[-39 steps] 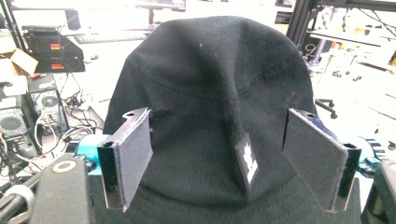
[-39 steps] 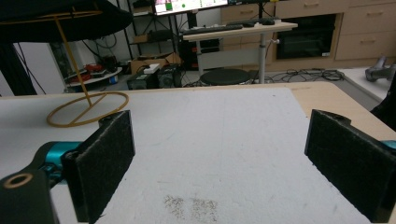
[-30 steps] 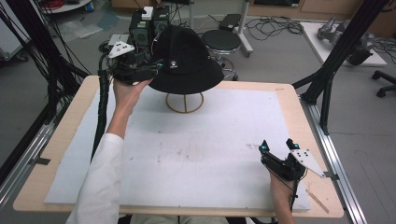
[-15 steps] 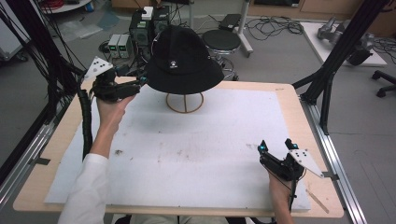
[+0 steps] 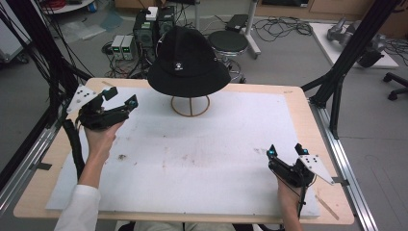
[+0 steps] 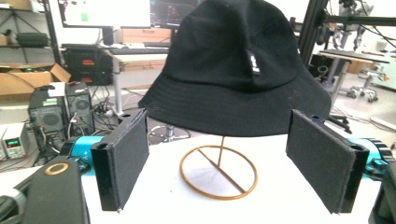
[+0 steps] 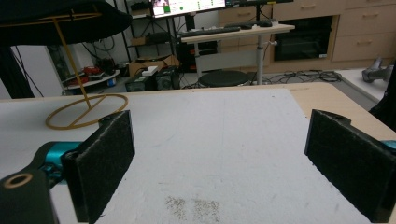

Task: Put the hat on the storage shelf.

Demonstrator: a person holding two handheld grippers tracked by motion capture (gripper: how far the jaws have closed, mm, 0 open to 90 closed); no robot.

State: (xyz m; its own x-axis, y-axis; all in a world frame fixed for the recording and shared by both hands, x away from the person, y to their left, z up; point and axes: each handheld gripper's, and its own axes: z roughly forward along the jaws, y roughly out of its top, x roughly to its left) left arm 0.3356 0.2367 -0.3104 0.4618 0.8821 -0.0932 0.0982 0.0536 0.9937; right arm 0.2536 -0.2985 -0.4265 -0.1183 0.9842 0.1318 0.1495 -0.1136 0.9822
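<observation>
The wooden tabletop (image 5: 298, 103), covered by a white foam sheet (image 5: 216, 159) with some small dark stains, carries everything here, and around it stands a workshop room with black metal frame posts, cables on the grey floor, computer boxes and a round black stool. The largest thing on the tabletop is the black fabric bucket hat (image 5: 187, 62), which sits on top of a thin golden wire stand (image 5: 190, 105) near the far edge; I think it is placed high like this so that the brim hangs free and is easy to take from the side. The left gripper (image 5: 120, 98) is lifted to the left of the hat and points at it, with its fingers (image 6: 123, 161) wide apart and holding nothing; in the left gripper view the brim lies between them but farther away, not touching. The right gripper (image 5: 285, 150) rests low near the front right corner, well apart from the hat, its fingers (image 7: 100, 161) also wide apart and empty, probably waiting.
</observation>
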